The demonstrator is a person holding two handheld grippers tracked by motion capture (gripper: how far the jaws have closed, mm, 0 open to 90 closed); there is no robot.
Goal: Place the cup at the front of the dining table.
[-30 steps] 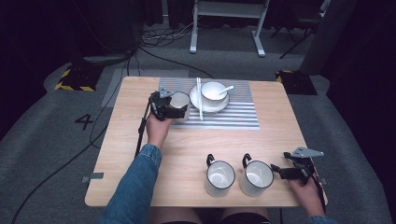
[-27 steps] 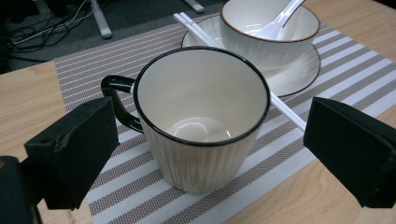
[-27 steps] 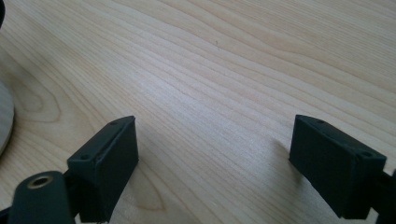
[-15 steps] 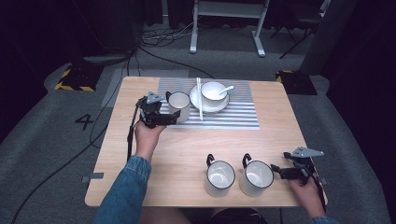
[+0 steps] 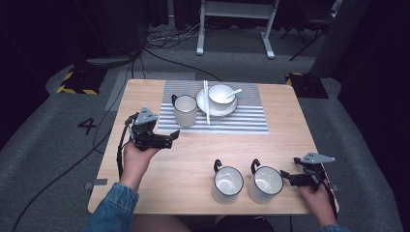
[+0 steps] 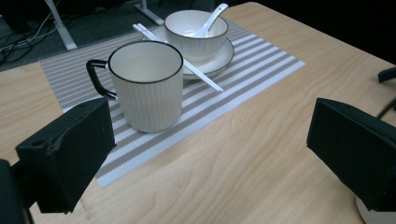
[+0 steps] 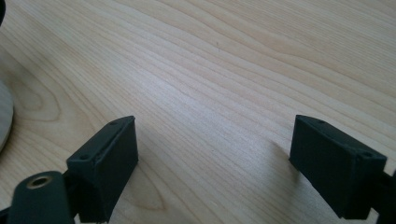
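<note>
Mug [image 5: 185, 110] stands upright on the striped placemat [image 5: 241, 121], handle turned to the far left, just ahead and right of the left gripper [image 5: 167, 137], whose jaws are spread wide with nothing between them. 2 more mugs [image 5: 227, 183] sit by the near edge. The right gripper [image 5: 286, 178], also spread and empty, lies just beside the nearer of them, so it looks better placed for that pair.
</note>
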